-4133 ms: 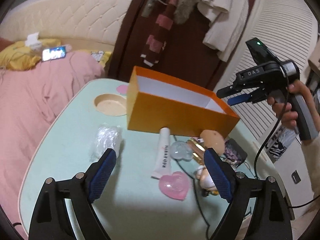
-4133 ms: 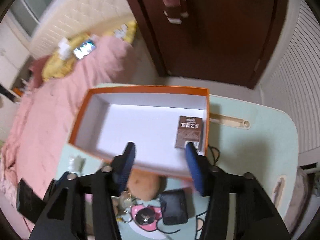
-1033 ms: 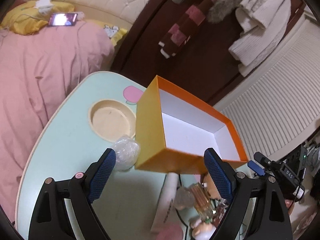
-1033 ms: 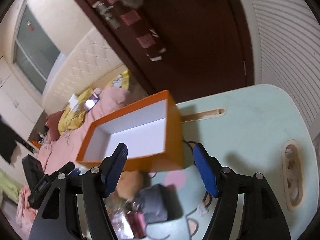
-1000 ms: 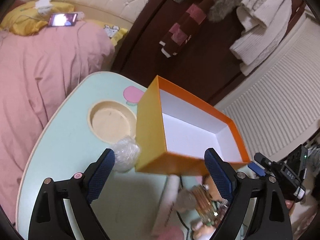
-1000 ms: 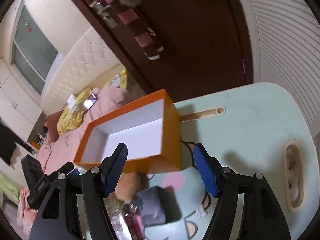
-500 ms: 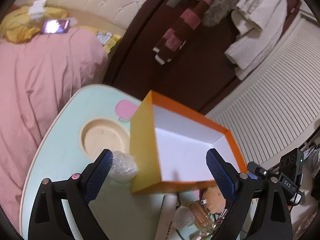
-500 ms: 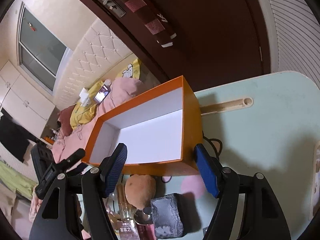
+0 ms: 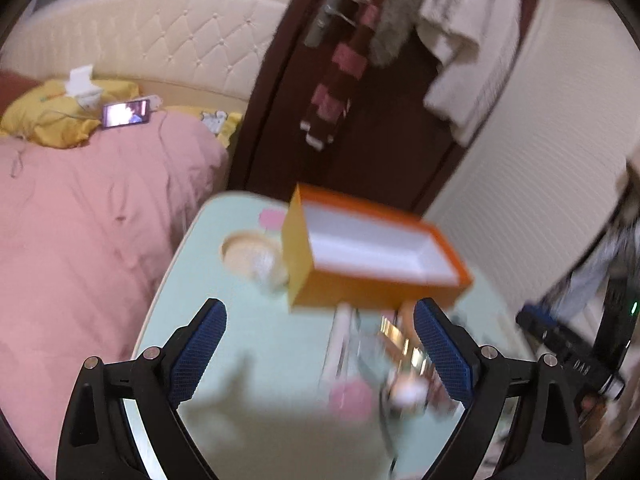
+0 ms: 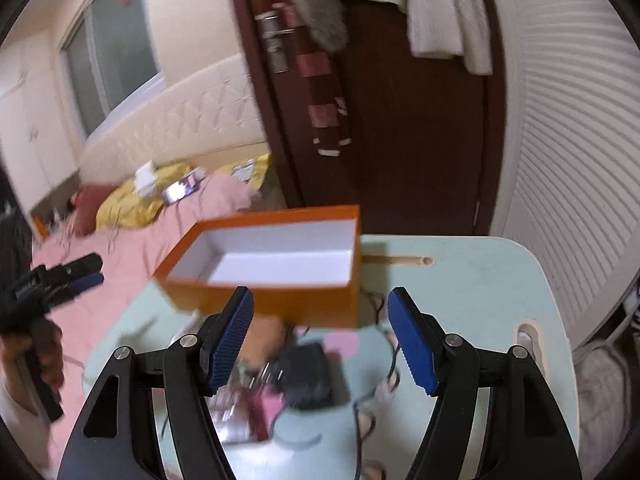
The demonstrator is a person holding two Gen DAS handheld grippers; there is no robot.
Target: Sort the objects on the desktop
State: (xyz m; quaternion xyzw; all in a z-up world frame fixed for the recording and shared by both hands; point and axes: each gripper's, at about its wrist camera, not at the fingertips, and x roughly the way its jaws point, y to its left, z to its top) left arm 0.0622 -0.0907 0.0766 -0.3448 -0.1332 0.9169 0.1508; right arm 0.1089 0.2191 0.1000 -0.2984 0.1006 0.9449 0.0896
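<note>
both grippers are seen raised above a pale green tabletop (image 10: 480, 280), and nothing is held in either. the fingers of the left gripper (image 9: 320, 352) are spread wide with only bare tabletop and blurred clutter seen between them; the fingers of the right gripper (image 10: 320, 336) are likewise parted and empty. an orange box (image 9: 372, 256) with a white interior is set toward the far side of the tabletop, open at the top, and no contents can be made out in it from these angles. just in front of its near wall a loose cluster of small things is left unsorted: a white tube (image 9: 338, 332), a pink heart-shaped piece (image 9: 352, 396), a dark pouch (image 10: 308, 376), a round tan object (image 10: 266, 336) and some cable, all smeared by motion. a crinkled clear wrapper (image 9: 266, 268) is seen beside the box's left end, by a round recess (image 9: 244, 250) in the tabletop.

the step in hand is judged to be a repositioning between picks, with most of the sorting still to be done. next, one gripper would have to be lowered over a single item in the cluster, its fingers closed on it cleanly apart from the cable, and the item carried over the box rim.
</note>
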